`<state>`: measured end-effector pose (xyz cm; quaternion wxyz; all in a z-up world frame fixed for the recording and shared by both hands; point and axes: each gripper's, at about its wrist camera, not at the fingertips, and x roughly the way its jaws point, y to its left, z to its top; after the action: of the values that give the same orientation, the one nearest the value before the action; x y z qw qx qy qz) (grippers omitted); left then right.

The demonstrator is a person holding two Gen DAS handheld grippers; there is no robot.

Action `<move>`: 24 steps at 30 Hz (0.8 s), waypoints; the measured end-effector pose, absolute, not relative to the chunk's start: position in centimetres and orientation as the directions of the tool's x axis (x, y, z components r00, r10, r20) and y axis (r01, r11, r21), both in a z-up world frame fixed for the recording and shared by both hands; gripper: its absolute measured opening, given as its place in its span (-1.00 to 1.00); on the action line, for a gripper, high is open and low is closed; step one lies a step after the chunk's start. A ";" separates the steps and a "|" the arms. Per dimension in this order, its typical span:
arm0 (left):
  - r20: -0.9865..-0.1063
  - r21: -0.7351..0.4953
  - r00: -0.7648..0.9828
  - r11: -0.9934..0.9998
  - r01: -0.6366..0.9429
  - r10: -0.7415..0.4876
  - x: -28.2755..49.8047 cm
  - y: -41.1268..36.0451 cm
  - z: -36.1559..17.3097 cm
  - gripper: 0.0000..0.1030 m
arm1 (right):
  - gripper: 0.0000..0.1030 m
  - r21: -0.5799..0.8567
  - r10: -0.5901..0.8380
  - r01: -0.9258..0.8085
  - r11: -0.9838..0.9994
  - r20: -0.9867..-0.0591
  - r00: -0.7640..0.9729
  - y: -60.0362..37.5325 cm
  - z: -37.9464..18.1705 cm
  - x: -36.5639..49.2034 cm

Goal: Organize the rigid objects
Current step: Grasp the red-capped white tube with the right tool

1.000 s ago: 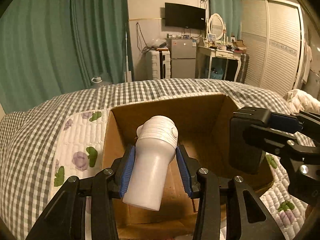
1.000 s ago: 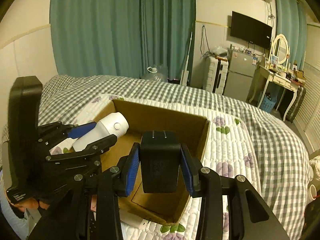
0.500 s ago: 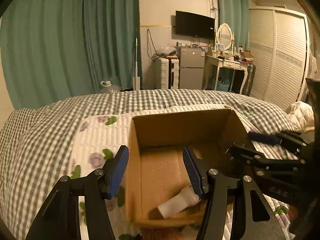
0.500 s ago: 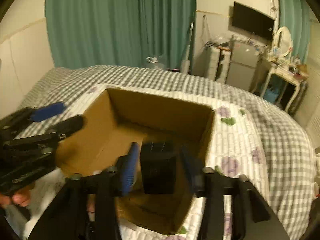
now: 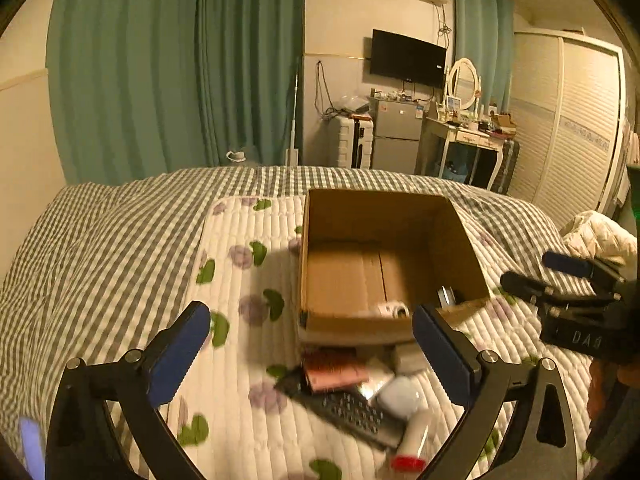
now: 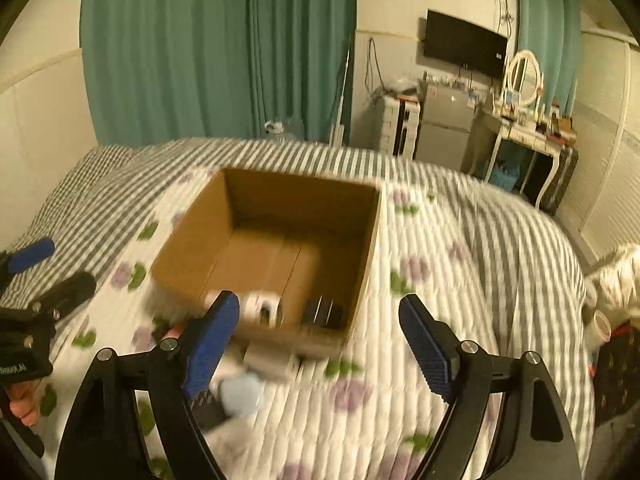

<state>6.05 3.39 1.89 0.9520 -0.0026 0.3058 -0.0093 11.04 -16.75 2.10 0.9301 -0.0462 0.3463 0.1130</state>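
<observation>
An open cardboard box point(image 5: 384, 208) sits on the quilted bed; it also shows in the right wrist view point(image 6: 296, 188). Inside lie the white bottle-like object point(image 6: 262, 306) and the black charger point(image 6: 324, 312). My left gripper point(image 5: 310, 338) is open and empty, held back from the box's near wall. My right gripper point(image 6: 320, 336) is open and empty, also in front of the box. Before the box lie a black remote point(image 5: 344, 414), a pink flat item point(image 5: 334, 370) and a white bottle with a red cap point(image 5: 408, 436).
The bed has a white floral quilt point(image 5: 240, 360) over a grey checked cover point(image 5: 100, 248). Green curtains, a TV, a small fridge and a dressing table stand at the back. A white bundle point(image 5: 596, 236) lies at the right.
Both grippers let go of their objects into the box, opened wide, and pulled back and up from it. The white object and the black charger now lie inside the box.
</observation>
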 end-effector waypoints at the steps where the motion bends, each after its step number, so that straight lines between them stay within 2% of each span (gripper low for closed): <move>1: -0.588 -0.012 0.809 1.000 0.014 -0.019 5.5 3.4 1.5 0.99 | 0.60 -0.002 0.178 -0.240 0.971 -0.665 0.725 -16.7 1.5 10.2; 6: -0.597 -0.026 0.802 1.000 0.012 -0.025 3.7 3.5 -0.8 1.00 | 0.60 0.011 0.183 -0.244 0.970 -0.696 0.695 -15.5 -2.0 6.9; 14: -0.657 0.012 0.754 1.000 -0.015 0.019 3.4 3.6 -6.7 1.00 | 0.60 0.020 0.169 -0.241 0.970 -0.770 0.615 -13.6 -7.7 6.4; 21: -0.684 -0.009 0.729 0.999 -0.043 0.025 4.1 4.8 -8.6 1.00 | 0.59 0.027 0.178 -0.289 0.957 -0.841 0.511 -10.8 -11.5 7.0; 24: -0.687 -0.022 0.727 0.998 -0.051 0.022 4.1 5.2 -8.8 1.00 | 0.52 0.033 0.179 -0.301 0.953 -0.863 0.472 -10.2 -13.0 7.1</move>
<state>4.08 5.25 -8.76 0.9290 -0.0198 0.3691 0.0196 7.11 -10.18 -13.04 0.8556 -0.0617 0.4944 0.1403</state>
